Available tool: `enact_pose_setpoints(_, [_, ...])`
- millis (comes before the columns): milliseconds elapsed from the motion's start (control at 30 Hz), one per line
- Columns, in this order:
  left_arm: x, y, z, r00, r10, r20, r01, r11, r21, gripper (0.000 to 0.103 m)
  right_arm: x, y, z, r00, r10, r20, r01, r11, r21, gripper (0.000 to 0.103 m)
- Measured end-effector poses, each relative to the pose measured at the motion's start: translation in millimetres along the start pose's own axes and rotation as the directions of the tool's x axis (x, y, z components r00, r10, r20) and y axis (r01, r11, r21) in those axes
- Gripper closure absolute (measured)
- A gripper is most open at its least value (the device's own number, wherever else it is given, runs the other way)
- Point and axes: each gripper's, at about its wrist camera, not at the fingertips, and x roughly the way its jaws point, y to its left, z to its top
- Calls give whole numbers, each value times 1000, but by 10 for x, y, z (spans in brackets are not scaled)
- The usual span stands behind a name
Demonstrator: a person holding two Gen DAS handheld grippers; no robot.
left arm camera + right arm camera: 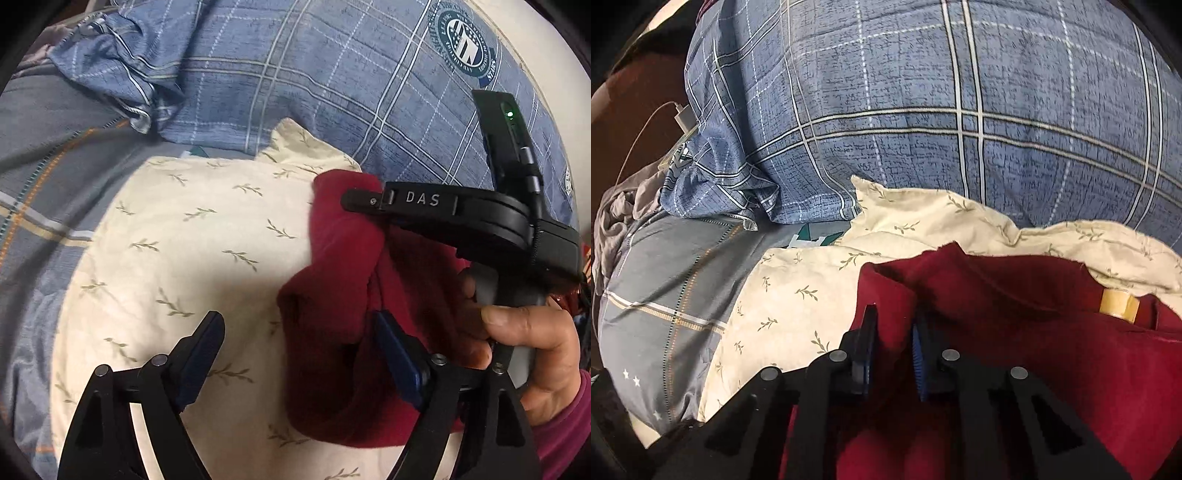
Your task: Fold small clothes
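A: Nearest in the left wrist view?
B: Left gripper (295,354), jaws wide apart, empty. One finger (201,350) over cream cloth (192,251), the other right at the edge of the red garment (332,332); touching or not, cannot tell.

A: And the right wrist view?
B: Right gripper (890,354), jaws close together, clamped on a raised fold of red garment (1052,350). Blue ribbed pads (918,362) pressing the fold from both sides.

A: Where exactly is the garment?
B: Bunched and crumpled on the cream cloth (798,295), toward its right side. Dark red, fleecy. A tan tag or label (1117,304) peeking from a fold at right; no writing legible on it.

A: Anything readable?
B: "DAS" in pale letters on the black body of the right gripper (365,201), seen from the left camera, tip buried in the red cloth. A small green light (510,114) glowing higher on that tool. A hand (535,350) wrapped around its grey handle, maroon sleeve at the wrist.

A: Farther back?
B: Cream cloth printed with small green sprigs, spread over a grey blanket (55,155) with orange and white stitched lines, a few white stars visible (631,376). Behind, a blue plaid pillow (314,81) bearing a round dark-green emblem (466,46); small ring lettering unreadable, "STARS" just legible on its ribbon.

A: Beyond that?
B: White charger (683,118) and cable at far left, beside the pillow's corner.
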Motion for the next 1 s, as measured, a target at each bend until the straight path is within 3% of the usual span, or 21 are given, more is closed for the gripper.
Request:
enact_pose_setpoints(200, [75, -11, 11, 1000, -11, -12, 11, 1000, -12, 21, 33, 34, 6, 1000, -3, -9, 3, 1000, -6, 87])
enact_pose_setpoints(367, [-101, 46, 40, 993, -111, 28, 112, 993, -20, 21, 86, -55, 25, 998, 45, -36, -44, 999, 28, 86])
enact_pose_setpoints(467, [-75, 91, 49, 986, -165, -11, 164, 986, -33, 20, 88, -61, 36, 998, 52, -48, -51, 998, 21, 86])
enact_pose_setpoints(633, [43, 16, 20, 993, -108, -47, 109, 994, 21, 17, 87, -51, 51, 997, 51, -62, -51, 999, 12, 86])
enact_pose_setpoints(700, [142, -27, 8, 996, -71, -60, 73, 997, 31, 19, 90, -45, 50, 996, 58, -66, -57, 998, 16, 80])
enact_pose_setpoints(767, [203, -46, 2, 996, -59, -61, 61, 998, 29, 26, 85, -49, 50, 996, 63, -70, -61, 998, 34, 78])
enact_pose_setpoints(800, [216, -69, 4, 997, -61, -56, 63, 997, 36, 40, 82, -50, 50, 995, 71, -74, -68, 997, 43, 69])
enact_pose_setpoints(833, [243, -98, 14, 996, -68, -60, 70, 997, 37, 48, 77, -49, 50, 993, 84, -81, -80, 995, 53, 64])
enact_pose_setpoints(933, [229, -109, 12, 993, -105, -59, 107, 994, 23, 65, 51, -18, 49, 992, 89, -91, -84, 995, 58, 49])
enact_pose_setpoints(1000, [206, -127, 14, 992, -119, -51, 120, 992, 27, 70, 58, 10, 48, 993, 79, -90, -74, 996, 49, 30])
